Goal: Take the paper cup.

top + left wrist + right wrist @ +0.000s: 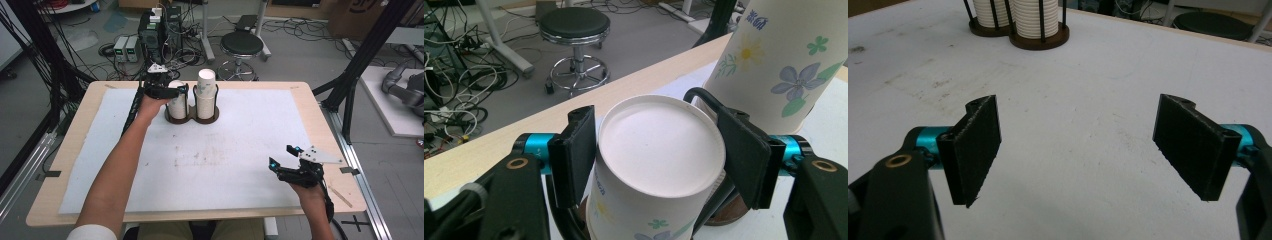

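Around the table (75,150) spreads a grey workshop floor, black frame posts rising at its left and right edges. At 12 o'clock beyond the far edge a round black stool (242,45) stands on a chrome base, and at 11 o'clock a black computer tower (159,30) sits among loose cables with two pale boxes (126,48) beside it. The table itself is light wood, almost fully covered by a white mat (225,165) that carries faint brown smudges near its middle.

Toward 12 o'clock on the mat stands a dark double-ring cup holder (192,116) with thin black uprights. Two stacks of upside-down white paper cups sit in it: the right stack (206,95) is the taller, the left stack (176,100) lower. In the left gripper view the cups show a print of blue flowers and green leaves.

The left tool (170,89) reaches over the lower stack at 11 o'clock, and its pads are clamped on the sides of the top cup (661,150), just below that cup's upturned base.

At 4 o'clock, well apart from the holder, the right tool (283,161) hovers above bare mat with its jaws wide apart and nothing between them.
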{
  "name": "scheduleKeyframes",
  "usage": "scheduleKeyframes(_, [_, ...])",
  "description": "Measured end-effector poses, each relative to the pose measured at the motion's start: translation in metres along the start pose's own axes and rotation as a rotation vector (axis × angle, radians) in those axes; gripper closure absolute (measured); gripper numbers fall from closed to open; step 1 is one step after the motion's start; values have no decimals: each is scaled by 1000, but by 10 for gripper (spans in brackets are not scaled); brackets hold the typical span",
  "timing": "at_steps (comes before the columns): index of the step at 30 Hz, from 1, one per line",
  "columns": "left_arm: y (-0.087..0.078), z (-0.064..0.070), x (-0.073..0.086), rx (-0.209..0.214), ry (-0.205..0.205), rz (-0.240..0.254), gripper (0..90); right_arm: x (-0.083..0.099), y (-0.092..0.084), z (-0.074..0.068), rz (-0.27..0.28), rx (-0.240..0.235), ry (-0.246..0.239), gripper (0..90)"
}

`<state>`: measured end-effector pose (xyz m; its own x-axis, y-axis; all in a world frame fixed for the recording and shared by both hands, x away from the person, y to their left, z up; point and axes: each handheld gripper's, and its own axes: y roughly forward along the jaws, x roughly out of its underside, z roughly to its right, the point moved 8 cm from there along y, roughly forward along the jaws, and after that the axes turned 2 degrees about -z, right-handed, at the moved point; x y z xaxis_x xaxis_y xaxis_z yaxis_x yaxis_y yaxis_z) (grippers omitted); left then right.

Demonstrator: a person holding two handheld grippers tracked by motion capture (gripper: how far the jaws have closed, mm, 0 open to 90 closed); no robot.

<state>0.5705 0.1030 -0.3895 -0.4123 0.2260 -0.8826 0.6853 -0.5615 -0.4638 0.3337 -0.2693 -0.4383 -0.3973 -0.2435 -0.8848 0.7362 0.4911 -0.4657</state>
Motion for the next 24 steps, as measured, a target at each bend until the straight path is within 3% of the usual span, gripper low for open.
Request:
scheduleKeyframes(11, [-11,-2,-10,-5,-17,54,362,0,1,-1,-5,0,-3,198])
scheduleKeyframes(17, [-26,-5,-23,-2,-70,137,366,0,1,-2,-5,-2,0,198])
scheduleKeyframes(22, [-41,-6,-37,8,-96,216,367,1,2,-3,-10,-4,-4,198])
scheduleKeyframes(24, [-45,-5,-41,13,-84,216,367,1,2,-3,-14,-6,-3,198])
